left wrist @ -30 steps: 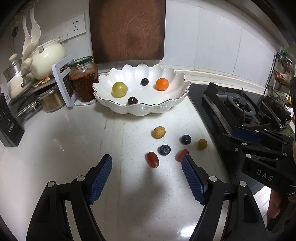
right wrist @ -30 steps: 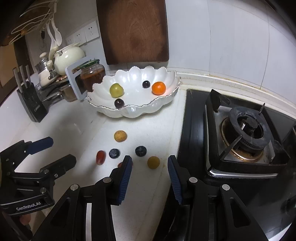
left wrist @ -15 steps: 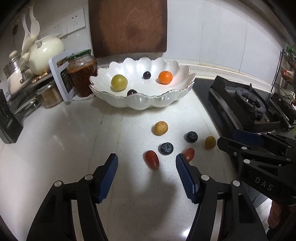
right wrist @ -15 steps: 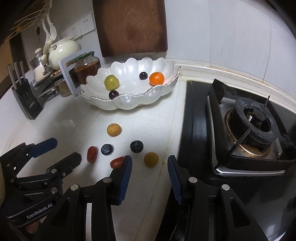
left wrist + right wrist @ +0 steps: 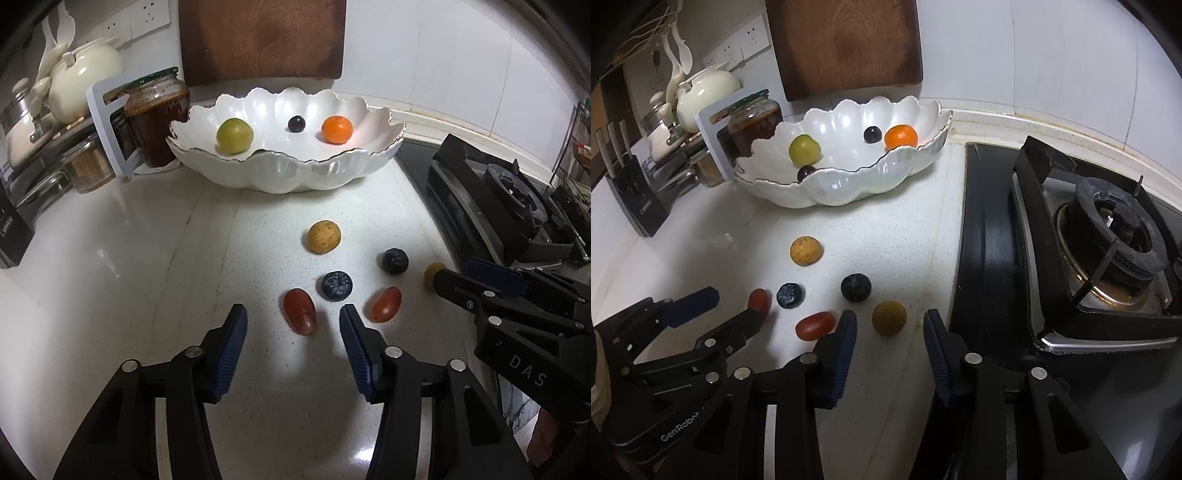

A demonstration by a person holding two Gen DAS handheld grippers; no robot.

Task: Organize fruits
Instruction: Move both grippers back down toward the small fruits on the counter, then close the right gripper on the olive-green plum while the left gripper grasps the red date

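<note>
Between left gripper (image 5: 293,319) pads, red grape (image 5: 300,311)

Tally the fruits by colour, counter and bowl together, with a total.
Red: 2
Dark blue or purple: 4
Yellow-brown: 2
Green: 1
Orange: 1
Total: 10

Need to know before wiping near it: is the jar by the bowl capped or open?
Capped: a green lid sits on the jar beside the bowl.

Bowl (image 5: 284,173) behind loose fruits (image 5: 324,236); stove (image 5: 1108,236) right.
</note>
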